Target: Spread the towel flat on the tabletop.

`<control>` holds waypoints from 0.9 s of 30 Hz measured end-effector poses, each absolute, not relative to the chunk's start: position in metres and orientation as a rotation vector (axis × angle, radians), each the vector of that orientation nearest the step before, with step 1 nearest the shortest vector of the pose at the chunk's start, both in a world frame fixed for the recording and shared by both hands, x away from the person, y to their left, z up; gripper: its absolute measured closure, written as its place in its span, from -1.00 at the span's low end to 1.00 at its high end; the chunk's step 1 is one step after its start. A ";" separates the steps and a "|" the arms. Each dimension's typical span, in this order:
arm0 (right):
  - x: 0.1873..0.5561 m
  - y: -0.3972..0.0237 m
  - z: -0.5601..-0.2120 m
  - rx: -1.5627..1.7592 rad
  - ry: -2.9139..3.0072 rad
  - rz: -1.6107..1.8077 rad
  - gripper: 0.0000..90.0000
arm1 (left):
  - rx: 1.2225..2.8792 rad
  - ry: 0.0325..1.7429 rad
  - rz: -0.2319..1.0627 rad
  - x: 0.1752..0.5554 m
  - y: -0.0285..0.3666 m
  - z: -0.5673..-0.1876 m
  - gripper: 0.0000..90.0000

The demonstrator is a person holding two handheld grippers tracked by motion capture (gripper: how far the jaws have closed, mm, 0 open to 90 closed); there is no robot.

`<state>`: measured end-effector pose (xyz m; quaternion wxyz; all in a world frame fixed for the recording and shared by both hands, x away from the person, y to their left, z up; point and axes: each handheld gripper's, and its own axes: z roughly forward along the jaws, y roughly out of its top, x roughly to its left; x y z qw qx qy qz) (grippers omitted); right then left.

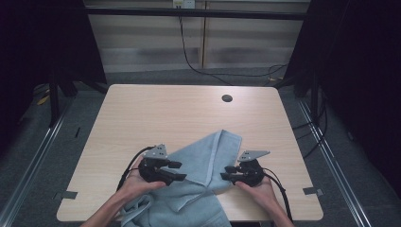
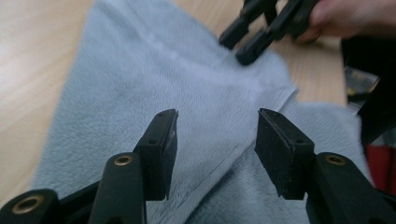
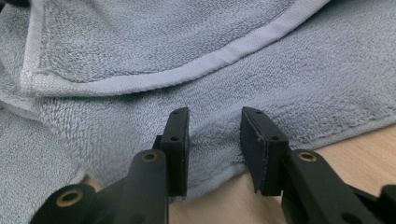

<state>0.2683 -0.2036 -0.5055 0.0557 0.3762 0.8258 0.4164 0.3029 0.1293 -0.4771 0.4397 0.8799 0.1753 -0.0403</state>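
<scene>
A pale wooden table (image 1: 142,113) bears a light blue towel (image 1: 208,156) at its near edge, long axis running from the near-left corner, where it spills over, toward the far right. The left gripper (image 1: 176,171) hovers over its left side, jaws wide and empty. The right gripper (image 1: 227,173) straddles the right edge with jaws half apart; it seems not to pinch. Both hands lie low, gripper tips pointing inward.

The pale wooden table (image 1: 156,113) is seen from above, looking forward and down. The light blue terry towel (image 2: 154,88) is viewed close up along the left gripper (image 2: 215,140), while its hem is framed closer by the right gripper (image 3: 215,140). The towel is shared by all views.
</scene>
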 end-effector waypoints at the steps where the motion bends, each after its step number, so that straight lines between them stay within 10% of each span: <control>1: 0.268 -0.204 -0.506 1.135 2.507 1.262 0.40 | 2.187 0.443 -0.106 0.303 0.129 -0.479 0.06; 9: 0.270 -0.204 -0.506 1.149 2.503 1.266 0.39 | 2.159 0.440 -0.112 0.305 0.133 -0.480 0.77; 27: 0.273 -0.204 -0.502 1.138 2.493 1.159 0.46 | 1.874 0.635 -0.036 0.341 0.181 -0.436 0.94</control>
